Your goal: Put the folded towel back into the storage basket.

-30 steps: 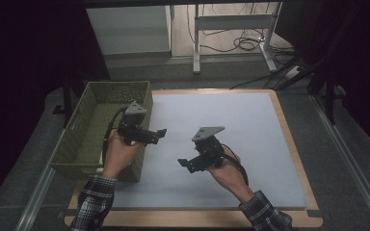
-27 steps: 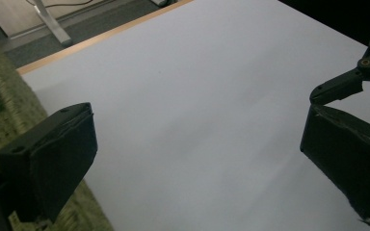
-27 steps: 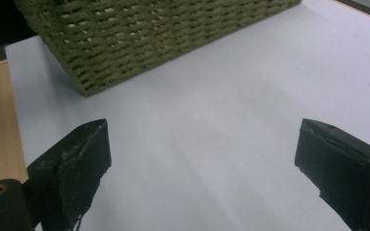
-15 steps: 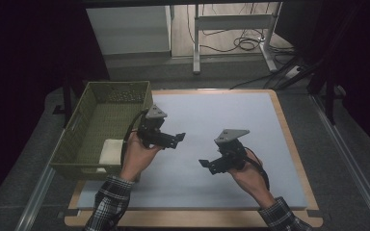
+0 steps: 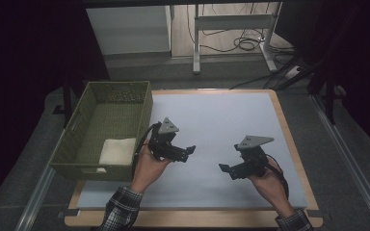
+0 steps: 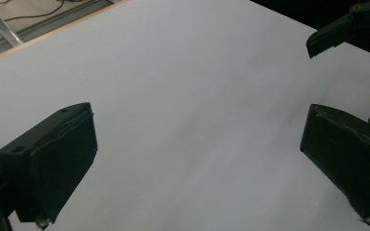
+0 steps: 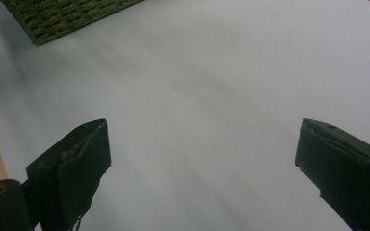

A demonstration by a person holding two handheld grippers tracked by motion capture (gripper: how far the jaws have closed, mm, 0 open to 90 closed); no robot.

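Surroundings: dim room; desk legs and loose cables on the floor beyond the table's far edge.
Table [image 5: 289,144]: wooden-rimmed board under a pale mat [image 5: 221,125] that covers nearly all of it; the mat is bare around both grippers.
Basket [image 5: 84,115]: green woven basket along the table's left edge, long side parallel to that edge, open top up.
Cloth [image 5: 117,150]: folded white cloth lying flat inside the basket, at its near right corner, against the near wall. Judged to be the piece of work; it sits settled in the basket, apart from both grippers.
Left gripper [image 5: 189,153]: held above the mat just beside the basket's near right corner, pointing right toward the table's middle. Fingers [image 6: 53,168] spread wide, nothing between them, only mat showing in the gap.
Right gripper [image 5: 224,169]: held above the mat toward the near right part of the table, pointing left toward the other gripper. Fingers [image 7: 72,173] spread wide, empty.
Hand pose: both forearms come in over the near edge, checked sleeves at the wrists; each hand wraps its gripper from below and behind, grey plates uppermost.
Reason for placement: judged a neutral stance, both grippers empty and off the basket, tips facing one another across clear mat.
Risk: low; nothing held, nothing near the fingers to snag.
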